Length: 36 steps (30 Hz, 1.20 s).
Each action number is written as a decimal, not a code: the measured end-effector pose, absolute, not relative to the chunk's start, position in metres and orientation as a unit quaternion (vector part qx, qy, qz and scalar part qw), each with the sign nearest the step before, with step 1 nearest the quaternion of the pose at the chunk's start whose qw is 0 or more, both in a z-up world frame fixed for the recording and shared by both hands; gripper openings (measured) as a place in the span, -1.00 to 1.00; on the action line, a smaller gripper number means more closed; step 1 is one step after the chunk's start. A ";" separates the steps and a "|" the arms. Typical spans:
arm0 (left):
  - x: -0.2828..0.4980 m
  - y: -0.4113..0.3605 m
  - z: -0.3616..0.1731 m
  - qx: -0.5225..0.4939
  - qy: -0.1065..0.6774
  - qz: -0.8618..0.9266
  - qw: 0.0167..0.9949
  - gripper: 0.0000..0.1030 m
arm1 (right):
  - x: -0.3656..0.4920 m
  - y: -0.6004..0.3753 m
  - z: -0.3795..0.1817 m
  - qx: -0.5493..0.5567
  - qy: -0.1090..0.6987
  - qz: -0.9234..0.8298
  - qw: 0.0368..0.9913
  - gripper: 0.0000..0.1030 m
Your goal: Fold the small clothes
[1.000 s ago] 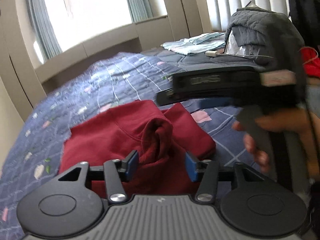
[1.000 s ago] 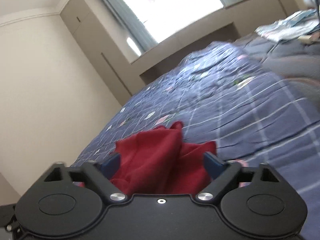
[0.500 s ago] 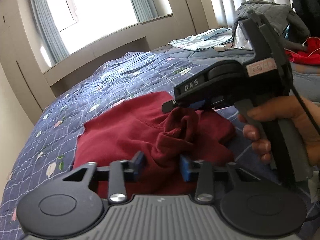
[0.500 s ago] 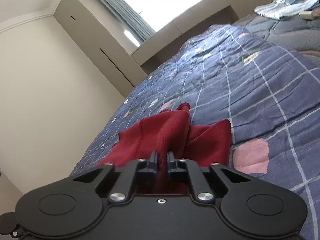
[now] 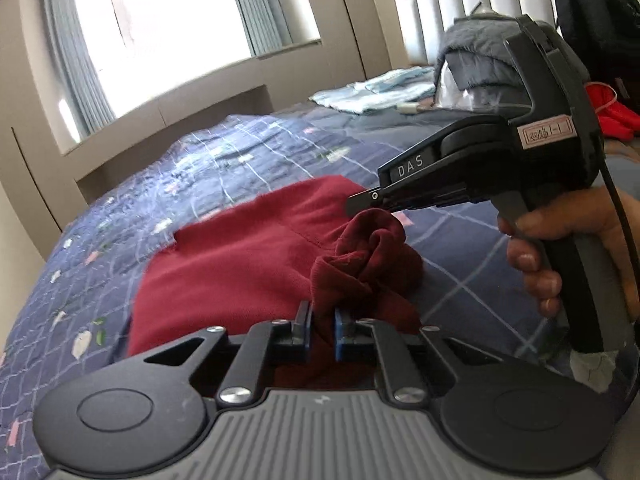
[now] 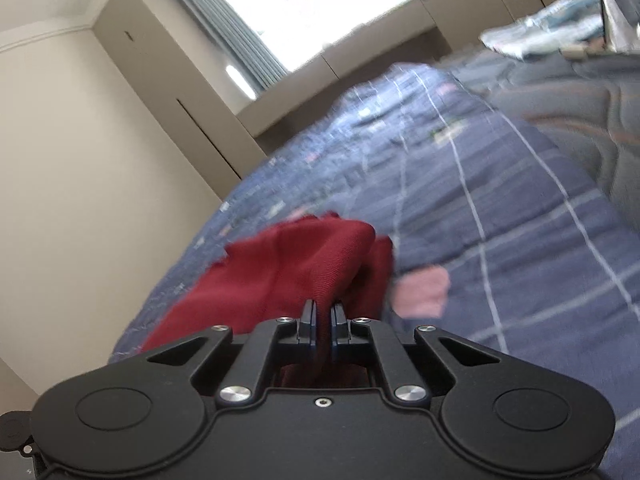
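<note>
Left gripper: the left gripper (image 5: 321, 330) has its blue-padded jaws drawn narrow, clamped on a bunched ridge of the red garment (image 5: 240, 264); cloth fills the small gap between the pads.
Right gripper: the right gripper (image 6: 323, 327) is pinched almost fully together on a raised fold of the same red garment (image 6: 304, 264). In the left wrist view its black body (image 5: 472, 176) reaches in from the right, tip just above the crumpled knot of fabric.
Right hand: the person's hand (image 5: 568, 248) wraps the pistol-style handle, fingers curled round the front, with a black cable running down behind it.
Garment position: it lies on the bedspread (image 5: 120, 240), mostly flat on the far and left side, gathered into a twisted lump near both grippers. The part each gripper holds is lifted off the cover.
Bedspread: blue-grey with pale grid lines and small flower prints; a pink patch (image 6: 422, 292) shows just beside the cloth in the right wrist view.
Further off: light blue folded clothes (image 5: 372, 92) near the padded headboard (image 5: 472, 12), a grey quilted jacket (image 5: 480, 52), a black backpack (image 5: 600, 20), something bright red (image 5: 616, 116) at the right edge.
Room: window with grey-blue curtains (image 5: 76, 76), beige wall and cabinets (image 6: 80, 160).
Image quality: the right wrist view is motion-blurred.
</note>
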<state>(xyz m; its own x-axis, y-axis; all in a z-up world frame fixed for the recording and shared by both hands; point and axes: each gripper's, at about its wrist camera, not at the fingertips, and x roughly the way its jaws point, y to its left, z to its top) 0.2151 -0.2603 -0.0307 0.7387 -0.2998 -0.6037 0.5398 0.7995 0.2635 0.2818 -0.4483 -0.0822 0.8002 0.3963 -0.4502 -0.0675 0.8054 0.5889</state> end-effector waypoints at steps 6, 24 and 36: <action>0.220 -0.252 -0.031 0.180 0.296 -0.240 0.907 -0.25 | 0.281 -0.444 -0.077 0.254 0.286 0.119 0.916 -0.50; 0.271 -0.144 0.001 -0.026 0.343 -0.055 0.937 0.99 | 0.259 -0.373 -0.041 0.115 0.261 0.053 0.957 0.99; 0.268 -0.100 -0.042 -0.100 0.392 -0.041 0.914 0.98 | 0.223 -0.360 -0.072 0.033 0.274 -0.062 0.959 0.99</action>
